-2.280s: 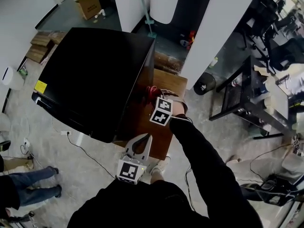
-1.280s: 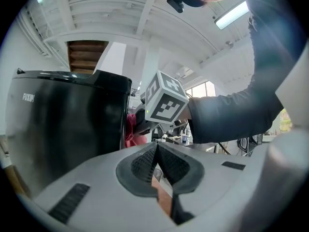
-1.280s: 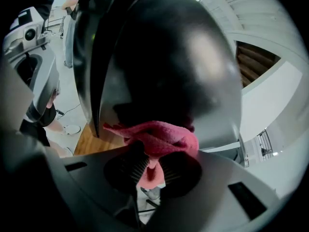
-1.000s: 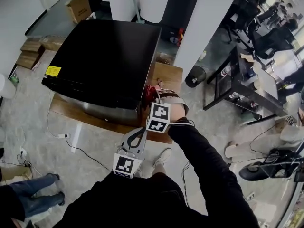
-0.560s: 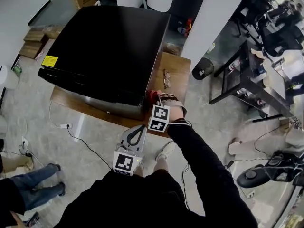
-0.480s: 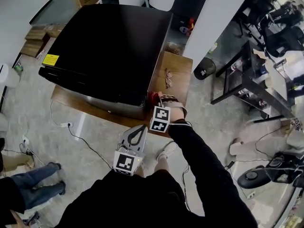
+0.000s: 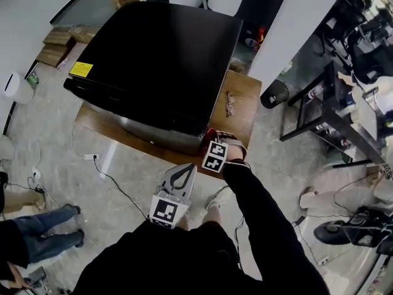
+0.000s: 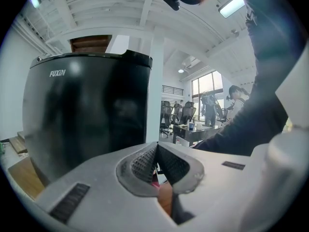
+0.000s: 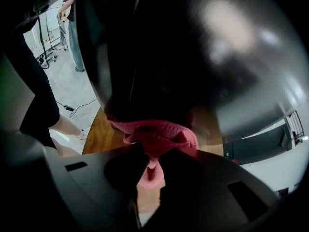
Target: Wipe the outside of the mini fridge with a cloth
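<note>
Pink knitted cloth (image 9: 154, 134) clamped in right gripper (image 9: 149, 173), jaws closed on a fold of it. Cloth lies against the glossy wall of the black mini fridge (image 9: 159, 52), low down. Head view: contact at the fridge's 5 o'clock corner; fridge stands on a low wooden table (image 7: 245, 112).

Left gripper (image 8: 155, 151): jaws together, nothing between them, clear of the fridge at its 6 o'clock, pointed toward it.

Writing: "FUXIN" (image 8: 58, 73) in white, upper left of the fridge face, left gripper view. Yellow label (image 7: 81, 69) at 9 o'clock edge of fridge top; print too small to read.

Spectacles (image 7: 229, 103) on table at the fridge's 3 o'clock.
</note>
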Demonstrator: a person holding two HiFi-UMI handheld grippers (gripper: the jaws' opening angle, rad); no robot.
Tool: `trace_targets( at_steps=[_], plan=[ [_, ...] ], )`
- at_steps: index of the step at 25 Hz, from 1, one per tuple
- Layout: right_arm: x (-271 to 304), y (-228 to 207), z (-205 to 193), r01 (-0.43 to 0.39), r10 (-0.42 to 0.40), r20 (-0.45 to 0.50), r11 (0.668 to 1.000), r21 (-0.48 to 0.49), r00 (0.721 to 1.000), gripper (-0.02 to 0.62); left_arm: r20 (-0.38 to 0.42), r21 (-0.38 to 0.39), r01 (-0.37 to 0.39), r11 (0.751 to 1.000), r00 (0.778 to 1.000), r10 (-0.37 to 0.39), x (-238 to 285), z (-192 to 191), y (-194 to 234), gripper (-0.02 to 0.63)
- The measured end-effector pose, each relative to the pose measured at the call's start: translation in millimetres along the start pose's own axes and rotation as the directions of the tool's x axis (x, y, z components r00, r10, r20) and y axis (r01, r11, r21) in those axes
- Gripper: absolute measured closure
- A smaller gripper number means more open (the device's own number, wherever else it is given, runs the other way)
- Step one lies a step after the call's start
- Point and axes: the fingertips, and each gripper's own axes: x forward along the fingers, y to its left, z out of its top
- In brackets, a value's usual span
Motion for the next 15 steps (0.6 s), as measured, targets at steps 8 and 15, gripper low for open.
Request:
trace_targets(
  at_steps=[8,15],
  plan=[
    [-155.2,-24.1,25.6,0.189,-0.198,0.067,0.976,0.111,0.978,0.529,0.077,0.012,0.068,0.998,0.995,-0.069,-35.5,66.5,7.6,0.600],
    [-299.3,-28.3,56.3,0.387,-0.416,0.124,0.898,0.207,0.901,0.529,0.146,0.073,0.147,0.987,0.977,-0.156,-68.1,115.6,5.4,0.600]
  ],
)
